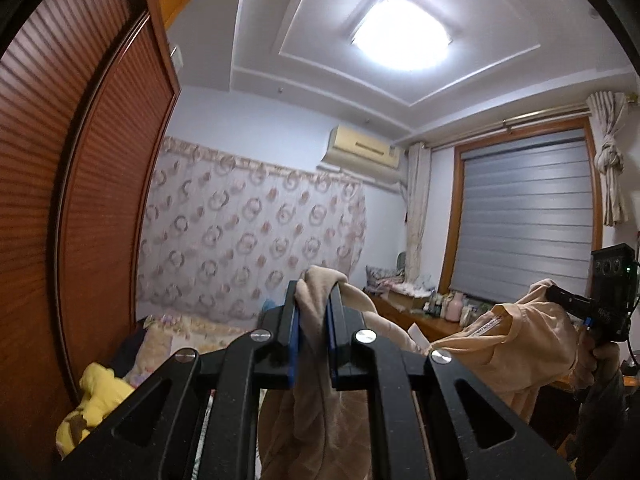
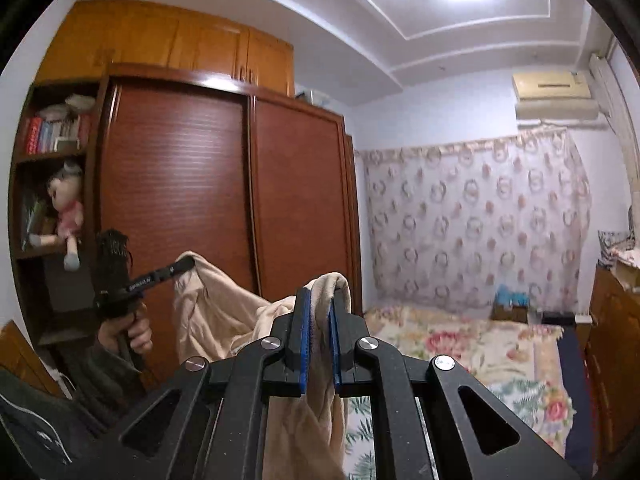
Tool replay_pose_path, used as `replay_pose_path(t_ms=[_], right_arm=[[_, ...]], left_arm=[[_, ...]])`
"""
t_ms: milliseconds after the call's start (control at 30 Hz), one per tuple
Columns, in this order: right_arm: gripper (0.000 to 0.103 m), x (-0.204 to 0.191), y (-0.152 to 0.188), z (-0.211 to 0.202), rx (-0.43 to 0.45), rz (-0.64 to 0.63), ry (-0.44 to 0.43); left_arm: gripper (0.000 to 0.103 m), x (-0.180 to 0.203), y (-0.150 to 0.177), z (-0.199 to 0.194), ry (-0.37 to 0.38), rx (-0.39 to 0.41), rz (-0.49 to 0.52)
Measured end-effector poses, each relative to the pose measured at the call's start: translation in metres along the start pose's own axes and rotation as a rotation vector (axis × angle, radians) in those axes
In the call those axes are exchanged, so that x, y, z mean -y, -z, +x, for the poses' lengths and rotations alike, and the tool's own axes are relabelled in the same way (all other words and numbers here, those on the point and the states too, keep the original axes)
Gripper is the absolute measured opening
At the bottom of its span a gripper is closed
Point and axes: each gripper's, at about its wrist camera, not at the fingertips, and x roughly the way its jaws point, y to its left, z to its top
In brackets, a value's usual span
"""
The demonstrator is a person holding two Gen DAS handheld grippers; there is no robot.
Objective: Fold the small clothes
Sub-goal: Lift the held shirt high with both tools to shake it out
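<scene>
Above the floral bed (image 2: 472,344), both the left gripper (image 1: 313,312) and right gripper (image 2: 320,312) clamp a beige garment (image 2: 224,312), probably a shirt; its lower part is cut off.

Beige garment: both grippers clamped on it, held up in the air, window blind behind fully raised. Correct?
Not quite. The window blind is lowered over the window, as the left wrist view shows. The rest holds: left gripper and right gripper are both clamped on the beige garment, which is held up in the air.
</scene>
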Motion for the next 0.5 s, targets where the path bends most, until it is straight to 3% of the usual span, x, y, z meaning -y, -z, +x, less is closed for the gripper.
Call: replay_pose_path(t_ms=[400, 500], right_arm=[[0.008, -0.037, -0.075, -0.052, 0.117, -0.094, 0.085], [0.008, -0.045, -0.071, -0.048, 0.121, -0.122, 0.114]], left_arm=[[0.011, 0.037, -0.098, -0.02, 0.002, 0.146, 0.107], [0.011, 0.04, -0.106, -0.019, -0.008, 0.151, 0.123]])
